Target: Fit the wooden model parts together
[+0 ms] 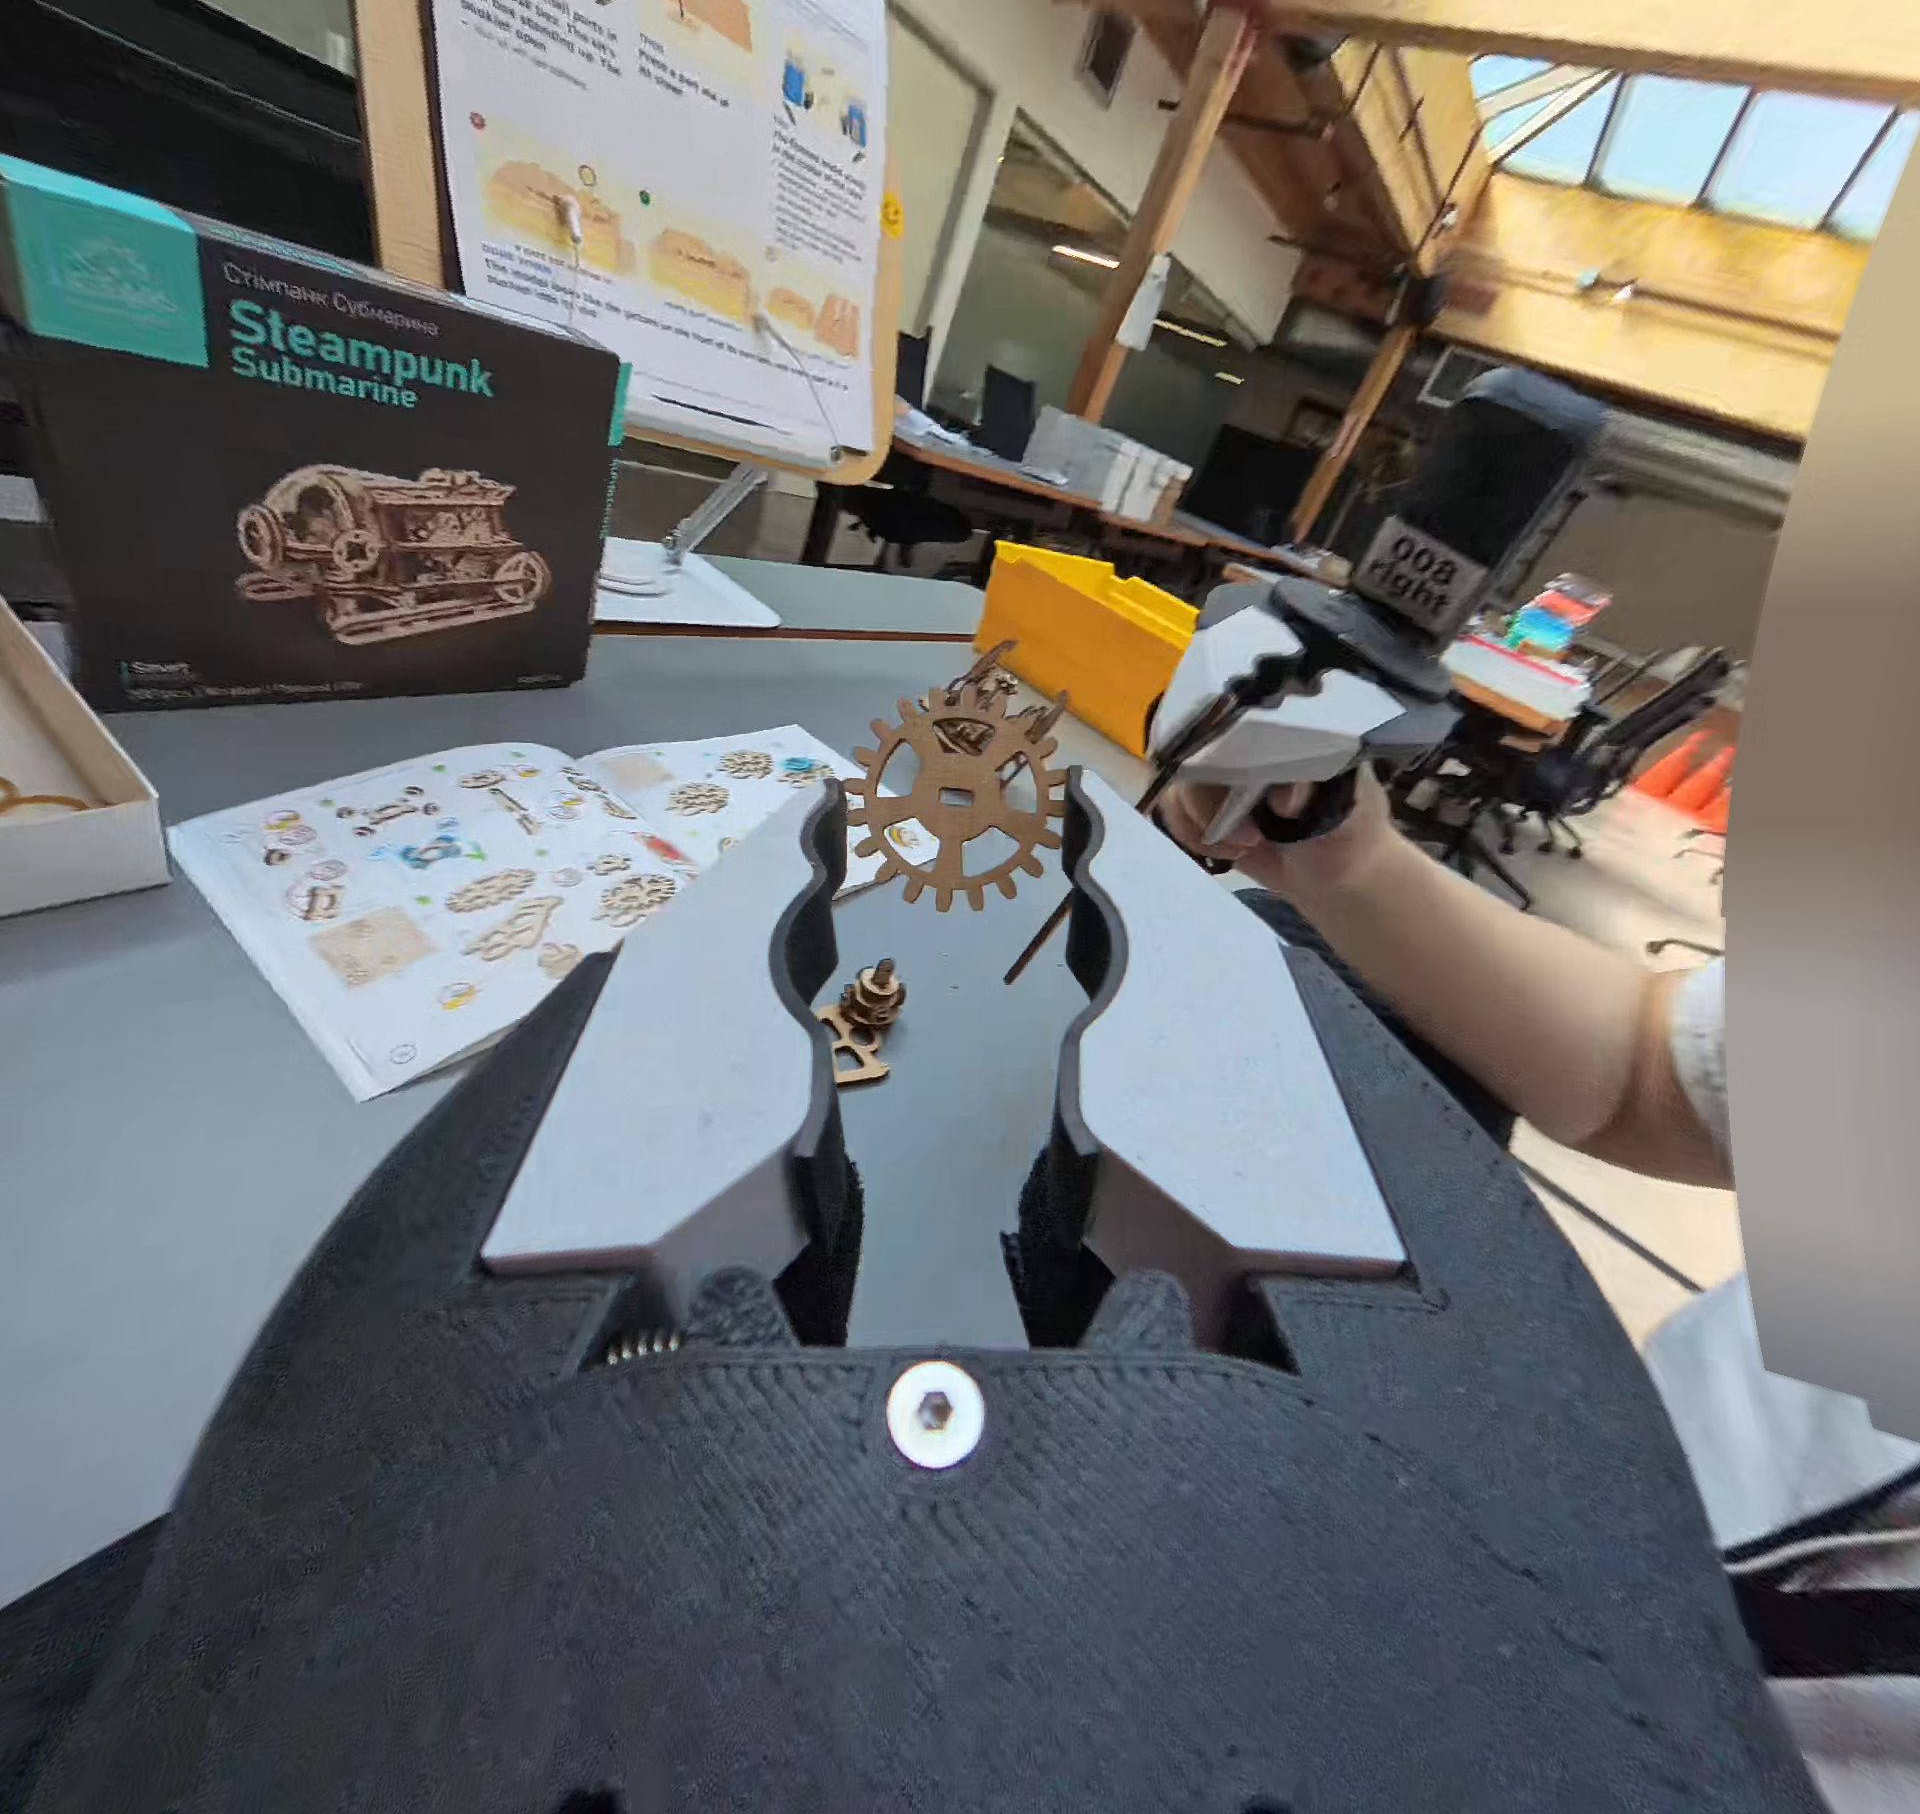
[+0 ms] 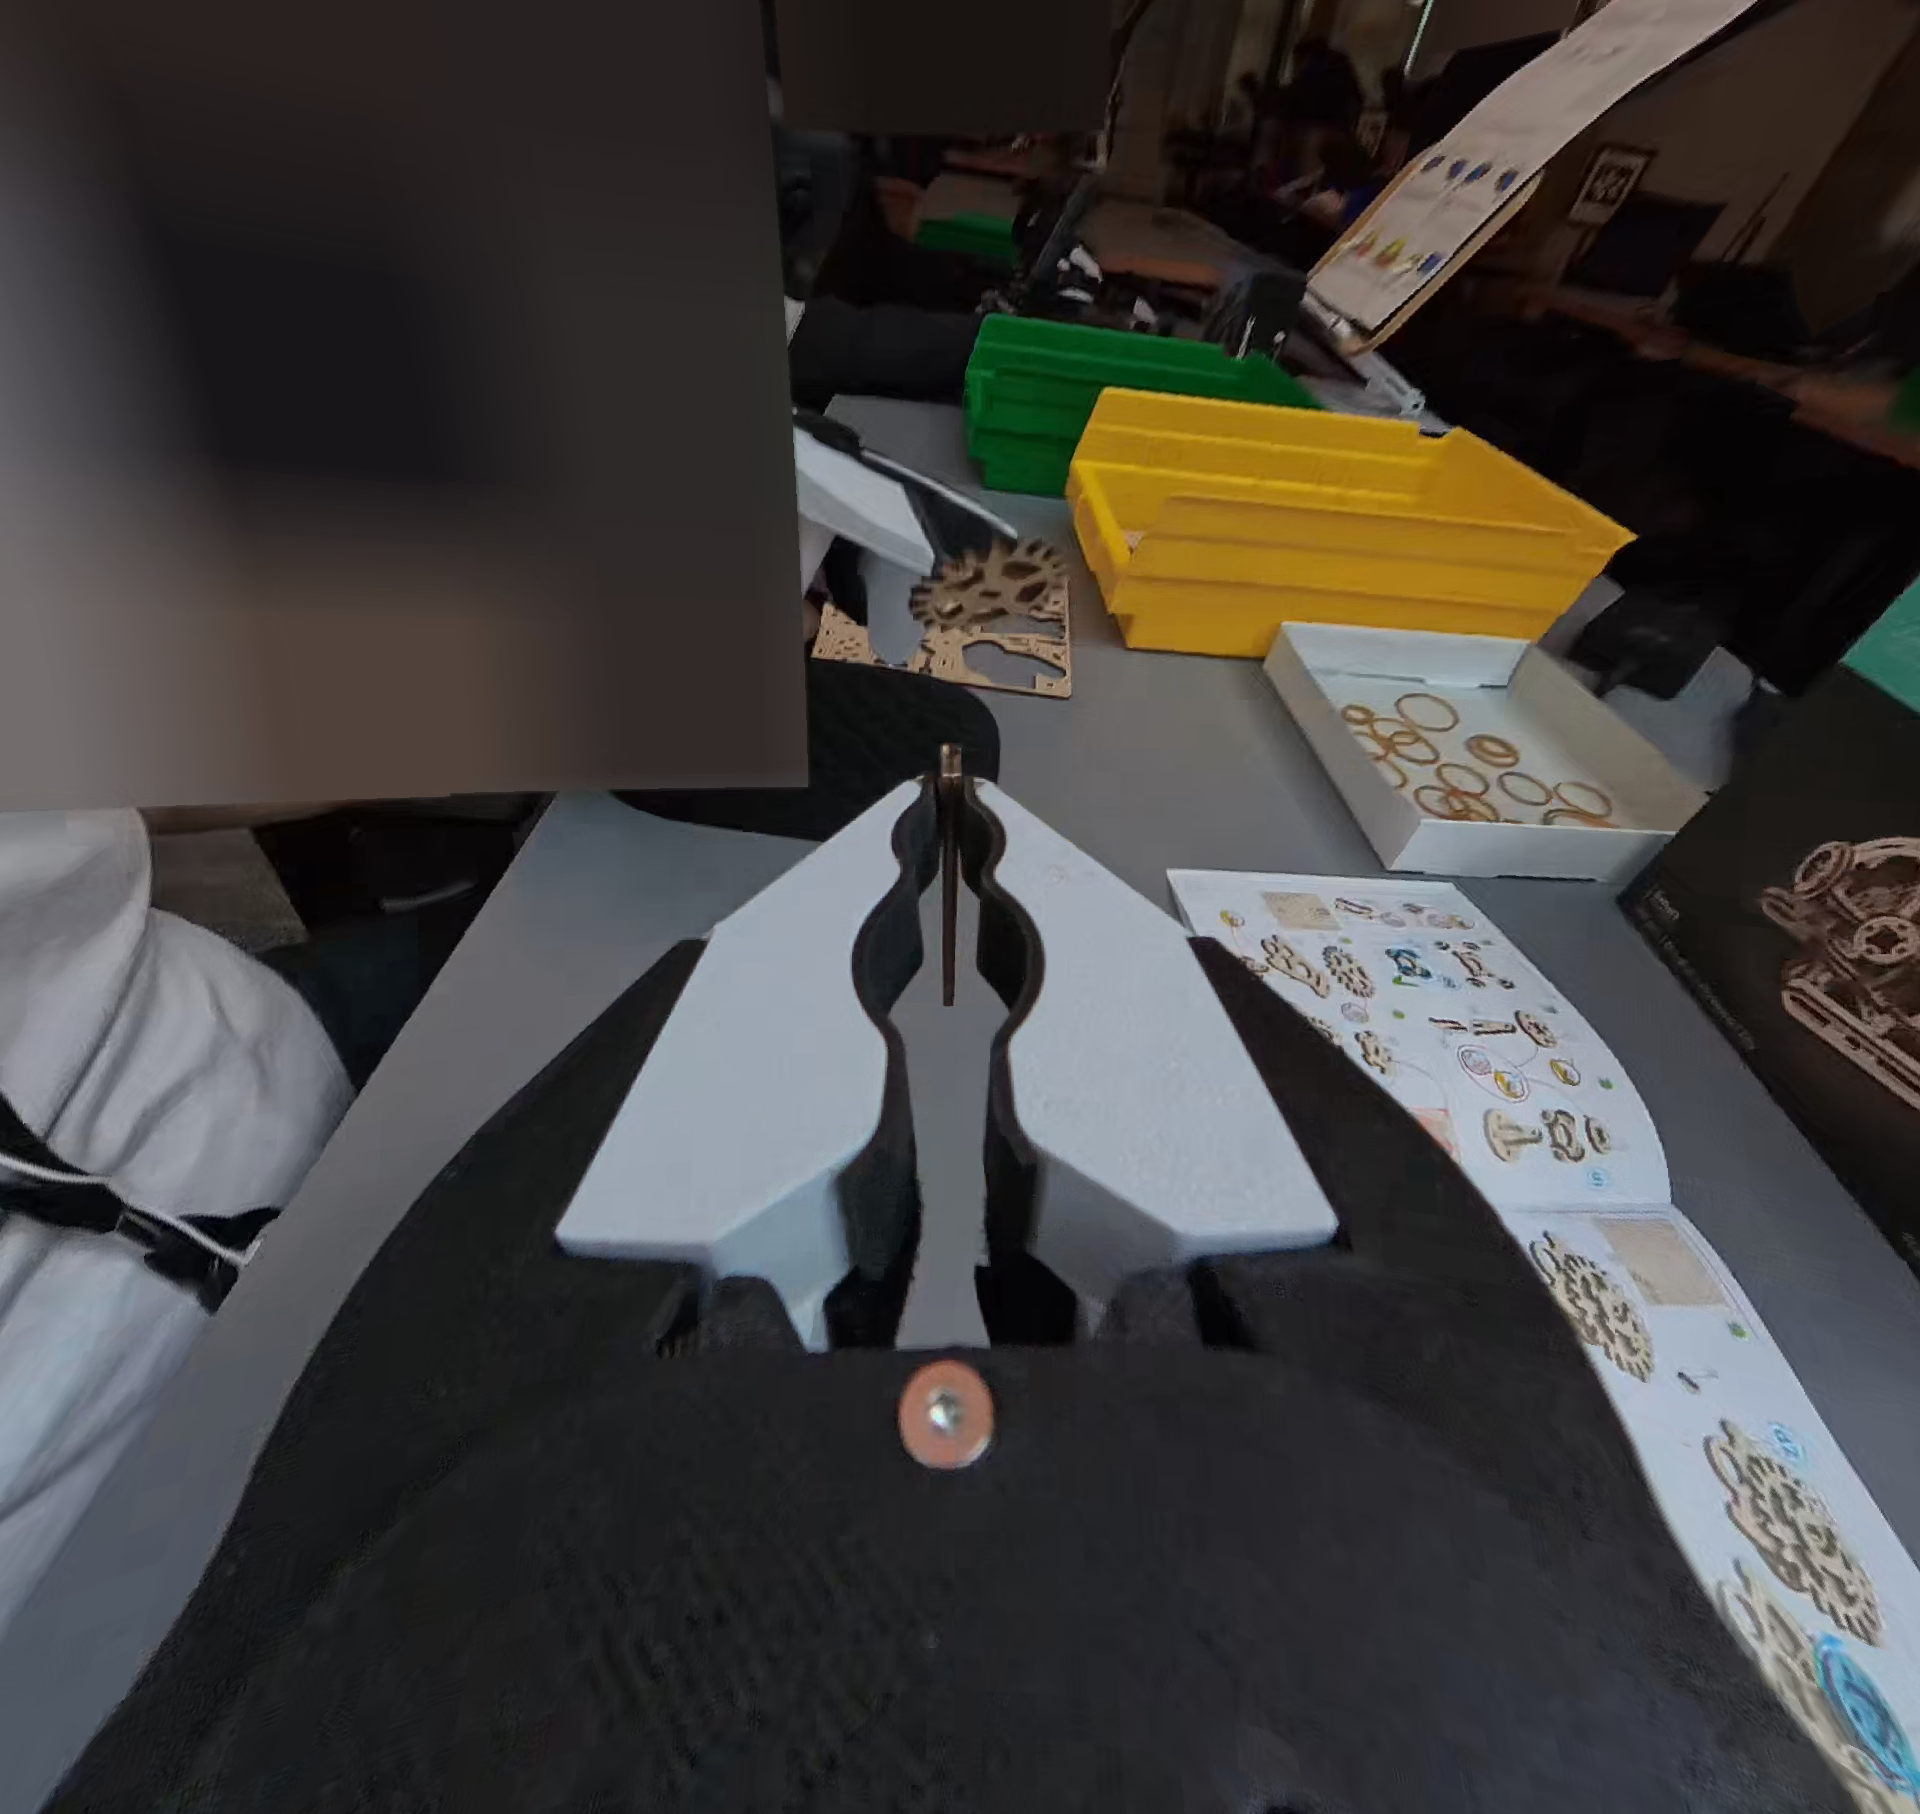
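Note:
In the left wrist view my left gripper (image 1: 954, 800) is shut on a flat wooden gear (image 1: 940, 777), gripped by its toothed rim and held upright above the grey table (image 1: 208, 1089). A small wooden sub-assembly (image 1: 864, 1021) lies on the table under the fingers. My right gripper (image 2: 948, 800) is shut on a thin wooden strip (image 2: 948, 891), seen edge-on. In the left wrist view the right gripper (image 1: 1169, 748) is just right of the gear, and the strip's lower end (image 1: 1039, 938) slants down behind my right finger.
An open instruction booklet (image 1: 436, 881) and the dark kit box (image 1: 312, 476) lie to the left. Yellow bins (image 2: 1340, 528), a green bin (image 2: 1081, 382) and a white tray of wooden rings (image 2: 1475, 756) stand behind. A cut-out wooden sheet (image 2: 945, 647) lies near the yellow bins. A person's forearm (image 1: 1475, 985) is at the right.

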